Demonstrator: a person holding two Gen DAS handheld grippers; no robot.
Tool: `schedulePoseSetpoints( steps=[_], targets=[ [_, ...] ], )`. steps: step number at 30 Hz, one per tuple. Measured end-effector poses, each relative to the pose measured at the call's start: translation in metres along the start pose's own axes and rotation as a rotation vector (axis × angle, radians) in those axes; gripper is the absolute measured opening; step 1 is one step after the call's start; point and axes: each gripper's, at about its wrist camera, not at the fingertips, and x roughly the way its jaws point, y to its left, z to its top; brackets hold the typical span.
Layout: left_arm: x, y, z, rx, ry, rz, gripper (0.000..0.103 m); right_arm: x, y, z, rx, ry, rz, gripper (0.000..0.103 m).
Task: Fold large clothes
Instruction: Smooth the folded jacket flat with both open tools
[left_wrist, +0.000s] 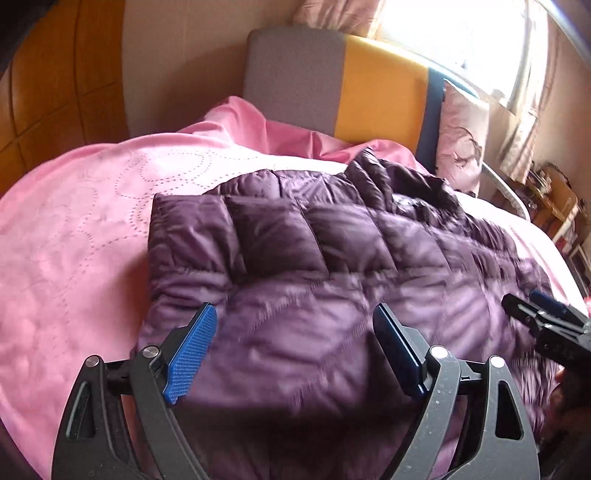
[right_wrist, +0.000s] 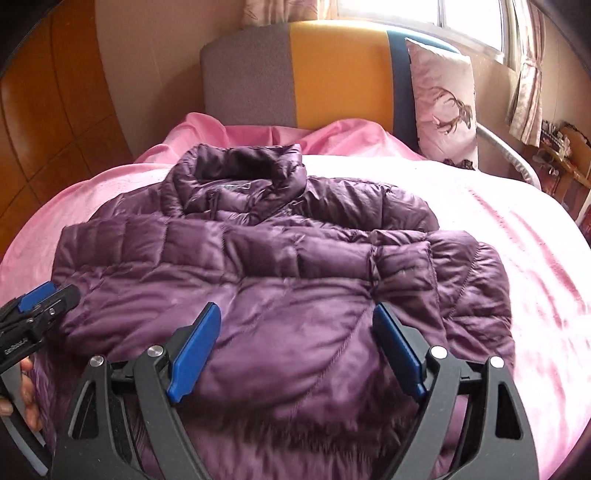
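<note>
**Jacket lies crosswise ahead of both tongs, near hem closest**

Bed (right_wrist: 535, 280) first: its pink cover carries everything, with the grey, yellow and blue headboard (right_wrist: 332, 70) at the far end and a deer-print pillow (right_wrist: 441, 107) propped in the far right corner. I see a wooden wardrobe (right_wrist: 55, 129) off the left edge and a cluttered shelf (right_wrist: 561, 155) beyond the right edge, both well apart from my work.

The purple down jacket (right_wrist: 277, 266) lies flat in the middle of the bed, collar toward the headboard, hem toward me. A sleeve is folded across the chest, so the long axis in my view runs from left edge to right edge.

My left gripper (left_wrist: 291, 347) hangs over the near left part of the jacket, jaws spread wide, nothing between the pads. My right gripper (right_wrist: 295, 347) hangs over the near right part, jaws also wide and empty. Both point down at the near hem, side by side, so neither is clearly nearer.

I judge the next move to be pinching the near hem at both ends and carrying it toward the collar. Nothing stands in the way; the puffy fill may slip or spring back.
</note>
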Motion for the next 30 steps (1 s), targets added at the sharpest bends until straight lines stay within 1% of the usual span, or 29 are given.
schedulePoseSetpoints(
  steps=[2,4,8,13,17,21,25,30],
  targets=[
    [0.005,-0.002,-0.007,0.014,0.017,0.021,0.086,-0.007,0.004,-0.009,-0.012,0.000,-0.011,0.084],
    [0.017,0.001,-0.011,0.000,0.049,0.026,0.089,0.000,0.005,-0.016,-0.011,0.022,-0.027,0.084],
    [0.023,-0.001,-0.009,0.004,0.058,0.042,0.090,0.016,0.010,-0.017,-0.017,0.063,-0.046,0.085],
    [-0.005,-0.001,-0.012,-0.003,0.017,0.051,0.090,0.000,0.008,-0.017,0.004,0.045,-0.036,0.087],
    [-0.035,0.003,-0.027,0.003,-0.030,0.057,0.091,-0.026,0.003,-0.030,0.038,0.014,-0.003,0.091],
    [-0.059,0.012,-0.045,-0.025,-0.047,0.059,0.091,-0.048,-0.004,-0.041,0.064,0.024,0.043,0.093],
    [-0.073,0.017,-0.063,-0.032,-0.047,0.077,0.091,-0.059,-0.009,-0.059,0.070,0.062,0.049,0.094],
    [-0.082,0.022,-0.086,-0.025,-0.020,0.087,0.091,-0.070,-0.022,-0.080,0.087,0.077,0.022,0.094]
  ],
)
